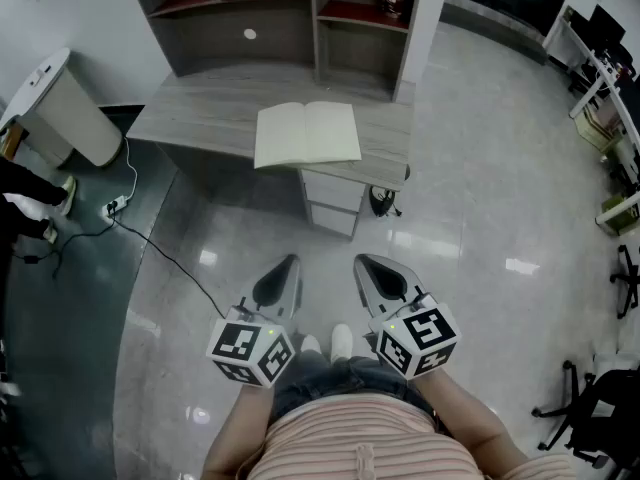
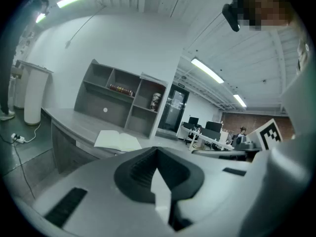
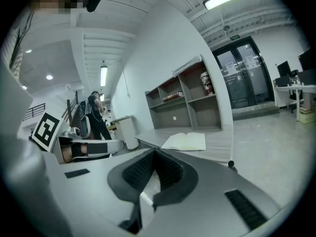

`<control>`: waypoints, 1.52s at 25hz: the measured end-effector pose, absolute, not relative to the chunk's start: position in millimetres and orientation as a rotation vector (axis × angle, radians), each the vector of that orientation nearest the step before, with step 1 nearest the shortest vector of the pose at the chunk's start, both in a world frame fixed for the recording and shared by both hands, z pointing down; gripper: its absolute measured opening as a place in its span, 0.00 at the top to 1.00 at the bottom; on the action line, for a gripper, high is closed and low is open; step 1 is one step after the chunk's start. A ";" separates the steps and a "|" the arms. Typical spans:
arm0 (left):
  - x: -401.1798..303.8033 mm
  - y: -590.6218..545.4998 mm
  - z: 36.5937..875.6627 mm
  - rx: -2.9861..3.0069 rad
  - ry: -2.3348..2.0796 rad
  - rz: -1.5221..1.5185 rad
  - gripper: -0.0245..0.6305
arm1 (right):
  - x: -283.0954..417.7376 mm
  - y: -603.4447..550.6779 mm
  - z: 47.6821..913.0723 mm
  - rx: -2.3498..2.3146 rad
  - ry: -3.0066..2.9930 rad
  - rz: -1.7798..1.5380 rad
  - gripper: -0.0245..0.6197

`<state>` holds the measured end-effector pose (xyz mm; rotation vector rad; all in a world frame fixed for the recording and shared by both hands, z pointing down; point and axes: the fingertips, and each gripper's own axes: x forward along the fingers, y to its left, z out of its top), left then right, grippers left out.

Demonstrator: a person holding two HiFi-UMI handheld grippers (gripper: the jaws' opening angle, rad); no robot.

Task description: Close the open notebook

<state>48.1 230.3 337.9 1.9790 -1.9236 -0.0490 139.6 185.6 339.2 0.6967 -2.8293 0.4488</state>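
The open notebook (image 1: 306, 134) lies flat on the grey desk (image 1: 190, 108), near its front edge, with pale blank pages showing. It also shows in the left gripper view as the notebook (image 2: 117, 140) and in the right gripper view as the notebook (image 3: 187, 141). Both grippers hang low in front of the person's body, well short of the desk. My left gripper (image 1: 289, 263) is shut with nothing in it, jaws meeting at the tip (image 2: 157, 150). My right gripper (image 1: 363, 262) is likewise shut and empty (image 3: 154, 152).
A shelf unit (image 1: 270, 18) with books and a jar stands at the desk's back. A drawer cabinet (image 1: 333, 200) sits under the desk. A white cylindrical bin (image 1: 62, 108) and a power strip with cable (image 1: 117, 206) lie left. Office chairs (image 1: 600, 398) stand right.
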 end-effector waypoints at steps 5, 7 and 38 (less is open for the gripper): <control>45.8 226.8 343.2 1.970 -1.928 -0.043 0.94 | 136.3 181.0 341.0 0.696 -2.824 0.435 0.95; 45.3 226.2 345.3 1.965 -1.931 -0.040 0.94 | 136.2 180.3 342.1 0.694 -2.822 0.436 0.95; 27.2 181.9 352.6 1.871 -2.029 0.088 0.94 | 129.0 131.6 350.2 0.593 -2.846 0.529 0.95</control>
